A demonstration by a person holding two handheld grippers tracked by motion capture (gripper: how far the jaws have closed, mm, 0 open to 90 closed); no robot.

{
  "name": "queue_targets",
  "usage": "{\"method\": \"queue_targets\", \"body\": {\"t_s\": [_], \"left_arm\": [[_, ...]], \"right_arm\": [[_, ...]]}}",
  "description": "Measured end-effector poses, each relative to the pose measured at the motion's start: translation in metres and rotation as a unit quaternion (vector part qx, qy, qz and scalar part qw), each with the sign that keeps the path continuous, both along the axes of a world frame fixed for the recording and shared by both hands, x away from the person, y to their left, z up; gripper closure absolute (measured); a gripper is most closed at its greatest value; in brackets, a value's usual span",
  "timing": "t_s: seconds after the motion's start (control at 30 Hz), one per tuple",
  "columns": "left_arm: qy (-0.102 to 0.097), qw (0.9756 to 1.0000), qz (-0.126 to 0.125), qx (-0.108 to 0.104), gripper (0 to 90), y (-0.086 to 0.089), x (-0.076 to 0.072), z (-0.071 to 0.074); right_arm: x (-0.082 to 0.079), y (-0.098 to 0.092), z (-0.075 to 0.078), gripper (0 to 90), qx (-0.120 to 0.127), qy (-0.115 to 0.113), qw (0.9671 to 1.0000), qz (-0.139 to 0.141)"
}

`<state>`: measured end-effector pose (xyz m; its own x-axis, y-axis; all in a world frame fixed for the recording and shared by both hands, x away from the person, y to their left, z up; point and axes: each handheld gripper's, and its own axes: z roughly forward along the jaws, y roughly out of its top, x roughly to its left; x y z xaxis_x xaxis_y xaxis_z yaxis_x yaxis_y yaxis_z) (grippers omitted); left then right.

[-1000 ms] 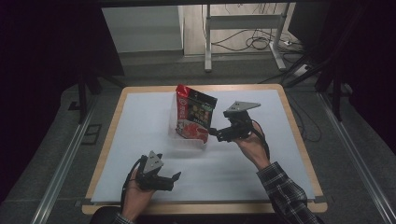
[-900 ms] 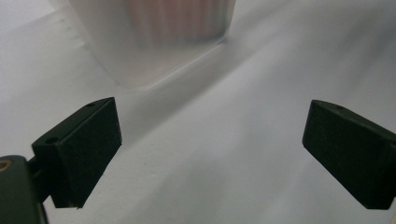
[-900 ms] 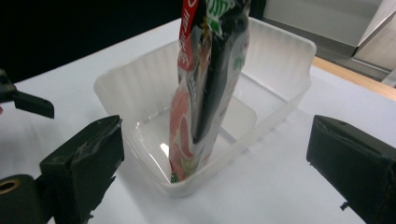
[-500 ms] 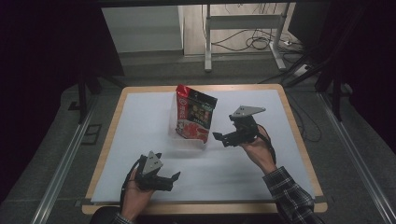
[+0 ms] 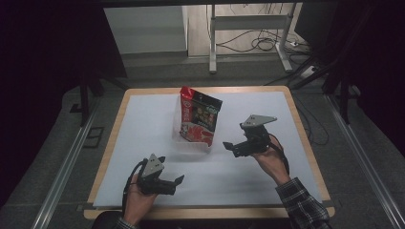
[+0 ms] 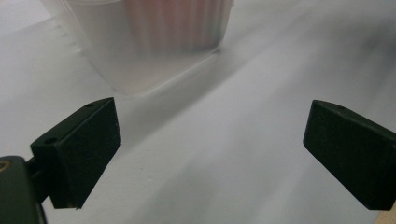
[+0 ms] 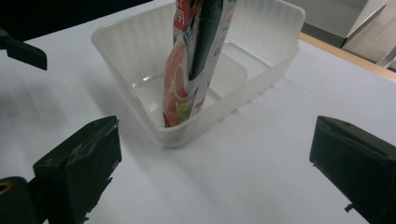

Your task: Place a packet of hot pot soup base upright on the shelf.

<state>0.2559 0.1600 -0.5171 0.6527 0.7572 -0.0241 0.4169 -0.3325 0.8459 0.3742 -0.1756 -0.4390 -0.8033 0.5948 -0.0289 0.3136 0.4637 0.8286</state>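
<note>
High view first, starting close to me: my left gripper (image 5: 177,181) sits low near the front edge of the table (image 5: 143,109), toward its left corner. Its two black jaws are wide apart and hold nothing. In the left gripper view the see-through plastic tub (image 6: 149,42) is a little way ahead, a bit to the left, not touching the jaws.

A bit farther in, my right gripper (image 5: 228,146) is up on the right side of the table, pointing at the tub. Its jaws are also wide apart with nothing between them. In the right gripper view the tub (image 7: 140,60) is near but apart from the jaws.

Farthest away, around the middle of the table and toward its back edge, stands the red and black snack bag (image 5: 199,117). It is upright in the tub (image 5: 193,145) and leans a little. Its bottom rests on the tub floor, as the right gripper view shows on the bag (image 7: 187,93).

I think the bag is already in the tub, and my right gripper looks clear of it. Next I would check that the bag does not tip over. If it does, I must bring one gripper back, line its jaws up on both sides of the thin bag, and pinch it softly.
</note>
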Motion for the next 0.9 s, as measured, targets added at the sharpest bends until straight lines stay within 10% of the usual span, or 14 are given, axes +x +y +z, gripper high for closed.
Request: {"method": "queue_targets", "body": {"t_s": [0.9], "left_arm": [[0.002, 1.0, -0.004, 0.005, 4.6, -0.002, 0.0, -0.001]], "right_arm": [[-0.037, -0.033, -0.005, 1.3, -0.016, 0.002, 0.9998, -0.015]]}}
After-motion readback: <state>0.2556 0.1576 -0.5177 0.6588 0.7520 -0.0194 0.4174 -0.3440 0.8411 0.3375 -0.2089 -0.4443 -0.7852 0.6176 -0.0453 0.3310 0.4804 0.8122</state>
